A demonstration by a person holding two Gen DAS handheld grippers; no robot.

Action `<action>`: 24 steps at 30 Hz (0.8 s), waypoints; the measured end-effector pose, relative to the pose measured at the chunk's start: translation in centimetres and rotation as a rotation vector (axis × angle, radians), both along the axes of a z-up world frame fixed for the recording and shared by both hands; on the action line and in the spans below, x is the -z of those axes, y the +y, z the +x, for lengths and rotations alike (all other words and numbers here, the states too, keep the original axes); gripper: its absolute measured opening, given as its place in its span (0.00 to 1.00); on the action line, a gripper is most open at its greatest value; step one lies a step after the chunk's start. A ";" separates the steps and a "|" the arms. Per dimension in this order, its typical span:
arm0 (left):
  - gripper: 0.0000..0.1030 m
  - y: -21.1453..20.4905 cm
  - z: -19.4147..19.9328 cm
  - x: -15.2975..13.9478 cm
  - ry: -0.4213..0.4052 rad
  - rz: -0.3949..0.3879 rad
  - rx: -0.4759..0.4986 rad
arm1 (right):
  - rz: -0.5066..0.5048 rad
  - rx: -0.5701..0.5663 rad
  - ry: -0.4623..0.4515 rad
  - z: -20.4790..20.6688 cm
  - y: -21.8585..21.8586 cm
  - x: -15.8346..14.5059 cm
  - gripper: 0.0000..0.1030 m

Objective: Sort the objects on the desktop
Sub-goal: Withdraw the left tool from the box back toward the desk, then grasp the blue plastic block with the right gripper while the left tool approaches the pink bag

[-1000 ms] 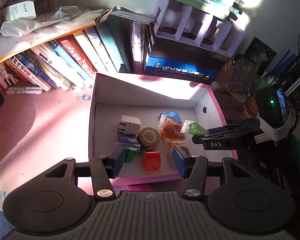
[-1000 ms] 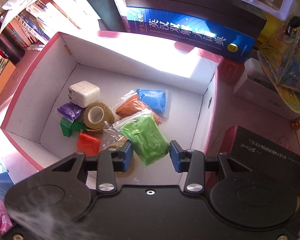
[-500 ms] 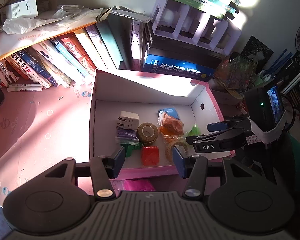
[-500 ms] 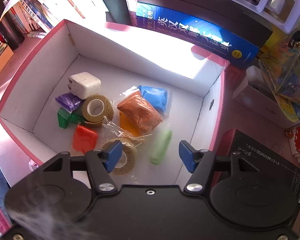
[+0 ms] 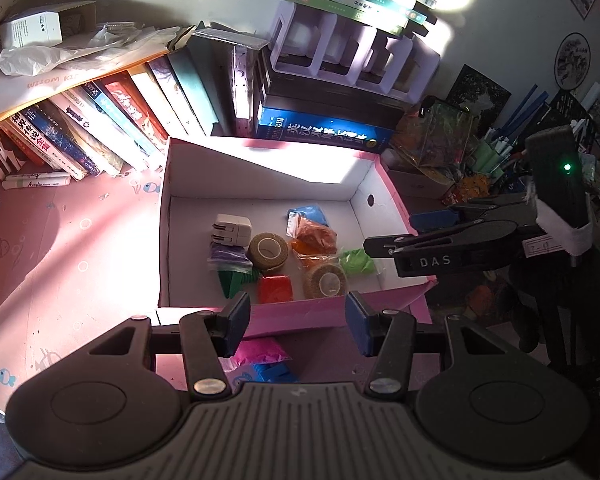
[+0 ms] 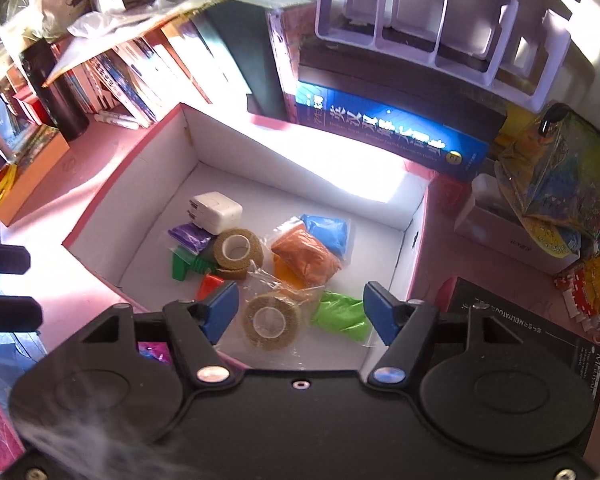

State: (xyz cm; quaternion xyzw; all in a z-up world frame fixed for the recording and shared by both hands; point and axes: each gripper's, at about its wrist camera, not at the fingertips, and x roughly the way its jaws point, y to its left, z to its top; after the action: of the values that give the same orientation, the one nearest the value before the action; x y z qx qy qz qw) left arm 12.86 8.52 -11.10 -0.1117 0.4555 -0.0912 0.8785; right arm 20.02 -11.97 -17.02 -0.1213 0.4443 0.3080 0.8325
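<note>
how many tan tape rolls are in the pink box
2. One tape roll lies beside the white charger; the other is near the front wall beside the green bag. More could be hidden.

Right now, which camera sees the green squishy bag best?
The right wrist view: the green bag lies close and large, just beyond the open tongs. In the left wrist view it looks smaller, with the other tongs' tip right beside it.

Pink desk point(image 5: 60, 248), open cardboard box point(image 5: 260, 160) (pink outside), leaning books point(image 5: 100, 120), white markers point(image 5: 36, 181)
</note>
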 end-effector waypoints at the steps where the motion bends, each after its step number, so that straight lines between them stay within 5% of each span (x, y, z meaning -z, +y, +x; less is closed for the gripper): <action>1: 0.49 0.0 -0.4 0.0 -0.001 -0.003 0.008 | 0.017 -0.010 -0.009 -0.7 -0.2 -0.7 0.66; 10: 0.49 0.0 -3.3 1.9 0.042 -0.005 0.026 | 0.112 -0.092 -0.002 -7.3 -1.5 -2.4 0.66; 24: 0.49 1.9 -2.5 9.0 0.163 -0.004 -0.068 | 0.053 -0.218 0.099 -11.6 3.1 5.9 0.64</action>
State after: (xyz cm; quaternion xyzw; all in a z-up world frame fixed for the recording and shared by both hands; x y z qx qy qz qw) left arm 10.31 10.43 -20.07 -0.1359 0.5214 -0.0528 0.8408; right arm 8.38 -8.91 -22.95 -0.1314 0.4605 0.4140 0.7741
